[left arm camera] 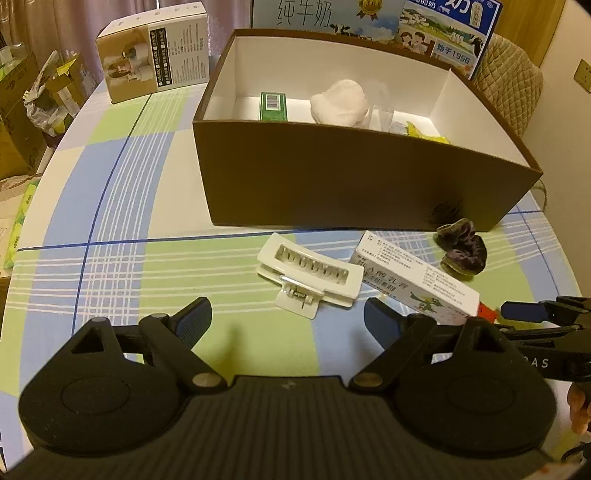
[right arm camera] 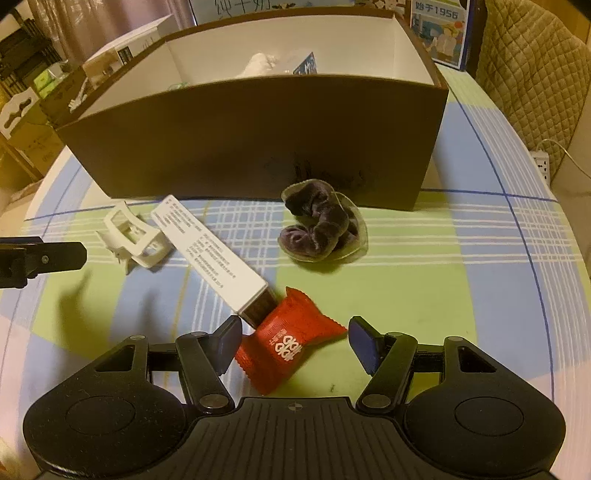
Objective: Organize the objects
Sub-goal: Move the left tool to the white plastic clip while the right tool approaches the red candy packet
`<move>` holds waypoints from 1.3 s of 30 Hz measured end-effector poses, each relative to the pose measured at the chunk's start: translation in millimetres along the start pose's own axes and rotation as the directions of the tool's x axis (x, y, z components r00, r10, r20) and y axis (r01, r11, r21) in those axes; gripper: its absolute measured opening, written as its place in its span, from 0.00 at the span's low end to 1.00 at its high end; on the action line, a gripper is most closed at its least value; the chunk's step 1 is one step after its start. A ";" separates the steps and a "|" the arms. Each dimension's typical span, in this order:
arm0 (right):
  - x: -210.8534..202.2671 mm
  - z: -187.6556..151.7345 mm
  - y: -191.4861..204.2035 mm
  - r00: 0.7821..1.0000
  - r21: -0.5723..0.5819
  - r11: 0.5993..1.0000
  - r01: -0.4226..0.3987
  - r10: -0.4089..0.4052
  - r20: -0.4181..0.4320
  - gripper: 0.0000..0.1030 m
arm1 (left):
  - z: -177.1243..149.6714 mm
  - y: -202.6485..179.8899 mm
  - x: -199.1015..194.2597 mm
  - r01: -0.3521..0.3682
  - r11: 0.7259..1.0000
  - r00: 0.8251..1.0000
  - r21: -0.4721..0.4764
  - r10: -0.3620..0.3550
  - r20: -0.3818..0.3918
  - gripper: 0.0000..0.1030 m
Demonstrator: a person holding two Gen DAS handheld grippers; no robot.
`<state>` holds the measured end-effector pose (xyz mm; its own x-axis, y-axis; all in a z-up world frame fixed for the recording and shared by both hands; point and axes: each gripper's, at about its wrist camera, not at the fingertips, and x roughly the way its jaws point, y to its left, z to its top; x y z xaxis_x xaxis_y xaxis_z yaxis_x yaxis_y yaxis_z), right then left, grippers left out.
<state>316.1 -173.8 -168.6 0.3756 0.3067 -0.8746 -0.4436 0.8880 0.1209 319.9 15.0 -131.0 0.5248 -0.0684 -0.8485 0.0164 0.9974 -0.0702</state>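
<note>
A brown box with a white inside stands on the checked tablecloth; it holds a green carton, a white wad and other small items. In front of it lie a white hair claw clip, a long white medicine box, a purple velvet scrunchie and a red snack packet. My left gripper is open, just short of the clip. My right gripper is open around the red packet, its fingers apart from the wrapper.
A white product box stands at the table's far left. Milk cartons stand behind the brown box, and a quilted chair is at the right. Cardboard clutter fills the floor left of the table. The right gripper's finger shows in the left view.
</note>
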 end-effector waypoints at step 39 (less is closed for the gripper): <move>-11.1 12.6 -33.6 0.999 0.009 0.999 0.047 -0.047 -0.010 0.55 | 2.8 -28.6 61.2 -0.039 0.978 0.999 0.207 0.031 0.043 0.97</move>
<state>337.1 -202.7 -157.1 0.3879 0.2611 -0.8840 -0.4184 0.9044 0.0836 353.9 -17.6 -179.5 0.5614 -0.0363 -0.8268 0.1717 0.9824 0.0734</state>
